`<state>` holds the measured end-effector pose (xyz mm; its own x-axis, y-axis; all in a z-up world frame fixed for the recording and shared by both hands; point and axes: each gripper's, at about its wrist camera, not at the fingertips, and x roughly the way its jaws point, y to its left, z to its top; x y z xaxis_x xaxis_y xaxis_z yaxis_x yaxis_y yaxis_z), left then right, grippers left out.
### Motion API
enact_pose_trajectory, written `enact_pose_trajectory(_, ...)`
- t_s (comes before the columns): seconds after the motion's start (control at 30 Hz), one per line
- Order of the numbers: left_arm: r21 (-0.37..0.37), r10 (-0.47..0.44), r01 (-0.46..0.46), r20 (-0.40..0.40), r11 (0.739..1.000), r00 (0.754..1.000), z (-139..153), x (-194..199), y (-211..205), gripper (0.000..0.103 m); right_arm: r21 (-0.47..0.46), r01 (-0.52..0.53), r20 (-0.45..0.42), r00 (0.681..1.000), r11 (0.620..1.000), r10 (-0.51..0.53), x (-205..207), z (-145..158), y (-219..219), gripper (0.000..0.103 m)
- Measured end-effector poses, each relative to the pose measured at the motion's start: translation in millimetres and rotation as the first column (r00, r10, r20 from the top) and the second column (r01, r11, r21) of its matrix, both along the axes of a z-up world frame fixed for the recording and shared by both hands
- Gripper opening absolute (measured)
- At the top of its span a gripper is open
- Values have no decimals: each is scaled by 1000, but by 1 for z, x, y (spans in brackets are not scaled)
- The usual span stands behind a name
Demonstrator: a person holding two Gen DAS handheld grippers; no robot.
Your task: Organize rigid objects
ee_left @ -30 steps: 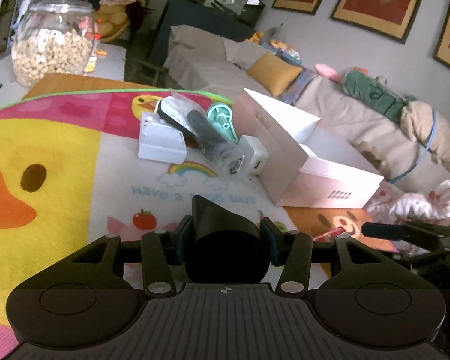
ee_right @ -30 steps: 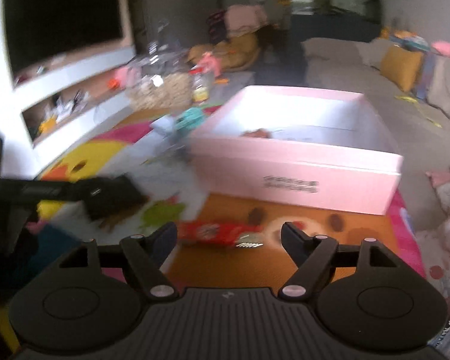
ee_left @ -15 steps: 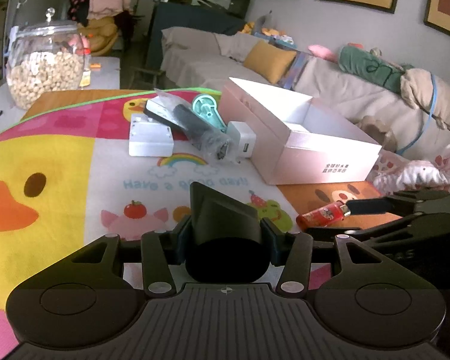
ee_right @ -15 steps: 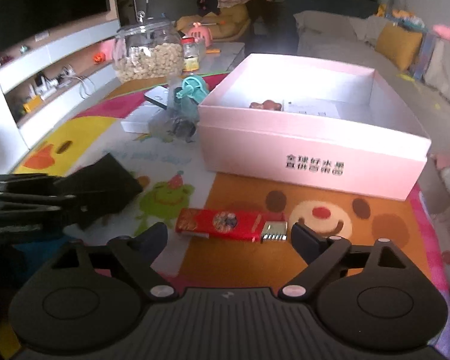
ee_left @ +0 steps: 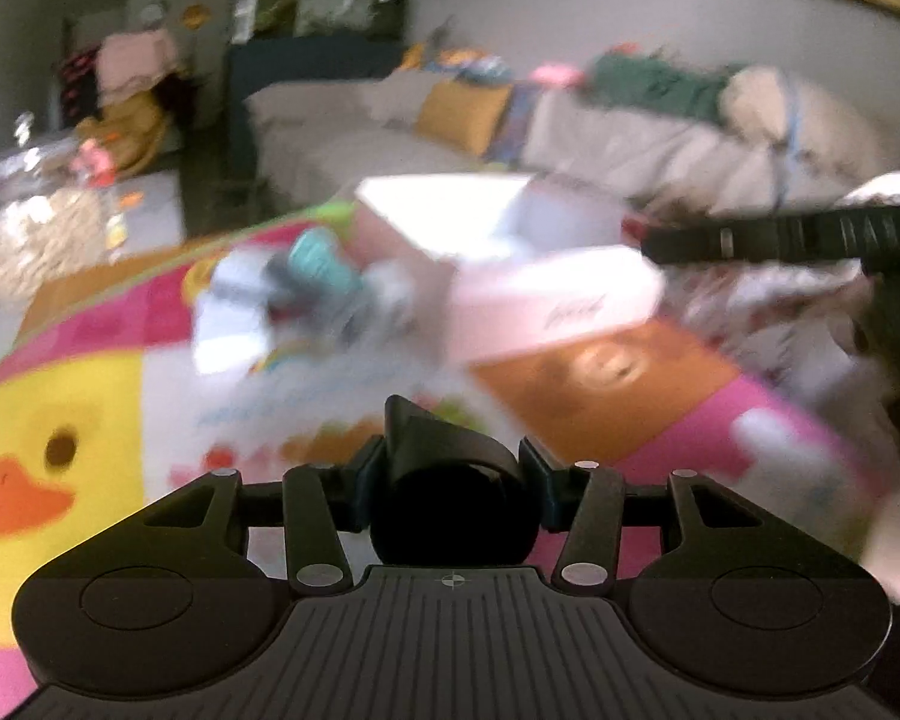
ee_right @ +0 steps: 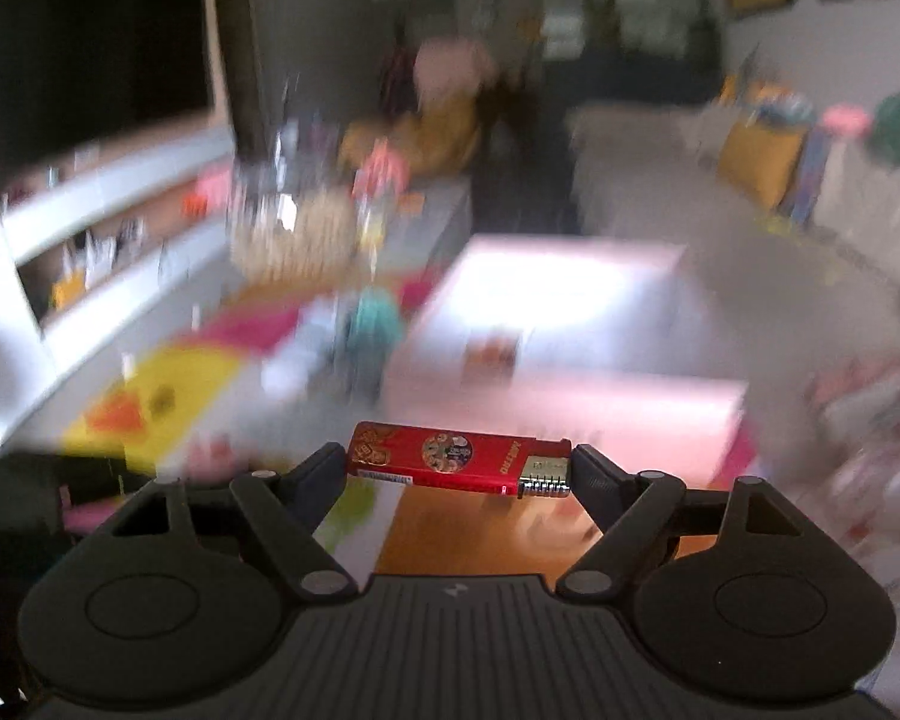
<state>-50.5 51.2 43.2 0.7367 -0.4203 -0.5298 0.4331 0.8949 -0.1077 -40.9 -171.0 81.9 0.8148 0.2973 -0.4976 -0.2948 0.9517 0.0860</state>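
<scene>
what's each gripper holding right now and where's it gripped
The right gripper holds a red lighter lengthwise, one finger on each end. The left gripper is shut on a black cone-shaped object, gripped at its sides.

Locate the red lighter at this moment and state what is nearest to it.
In the right wrist view the red lighter is held crosswise between the fingertips of the right hand-held gripper, lifted above the mat, with the pink box just beyond it.

pink box [ee_right: 570, 324] and its contents blurred, small-item pile [ee_left: 306, 294] smeared, glass jar [ee_left: 36, 240] indistinct
</scene>
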Motion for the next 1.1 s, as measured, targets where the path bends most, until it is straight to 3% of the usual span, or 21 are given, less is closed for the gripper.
enact_pose_trajectory(0.17, -72, -61, 69, 119, 995, 991, 63, 19, -20, 53, 123, 135, 197, 968, 983, -158, -23, 65, -43, 82)
enact_pose_trajectory(0.3, -87, -79, 92, 149, 992, 986, 95, 68, -48, 53, 152, 221, 296, 920, 963, -257, -34, 86, -63, 82)
enact_pose_trajectory(0.37, -125, -73, 88, 117, 988, 990, 101, 102, -62, 53, 168, 237, 301, 912, 957, -278, -34, 86, -70, 82)
enact_pose_trajectory(0.5, -330, -58, 46, -25, 943, 998, 95, 175, -80, 51, 148, 268, 294, 907, 952, -301, -23, 77, -75, 82)
enact_pose_trajectory(0.6, -367, -10, -15, -65, 930, 998, 86, 201, -82, 51, 123, 302, 278, 904, 945, -325, -12, 70, -78, 82)
enact_pose_trajectory(0.83, -342, 16, -13, 6, 939, 1000, 69, 153, -30, 51, 107, 325, 221, 914, 940, -341, 10, 54, -80, 82)
enact_pose_trajectory(1.0, -226, 60, -52, 29, 973, 998, 38, 101, 5, 51, 165, 241, 119, 958, 956, -262, 46, 46, -68, 82)
enact_pose_trajectory(1.1, -151, 97, -93, 18, 984, 995, 18, 85, 22, 51, 184, 204, 25, 977, 962, -212, 88, 41, -57, 82)
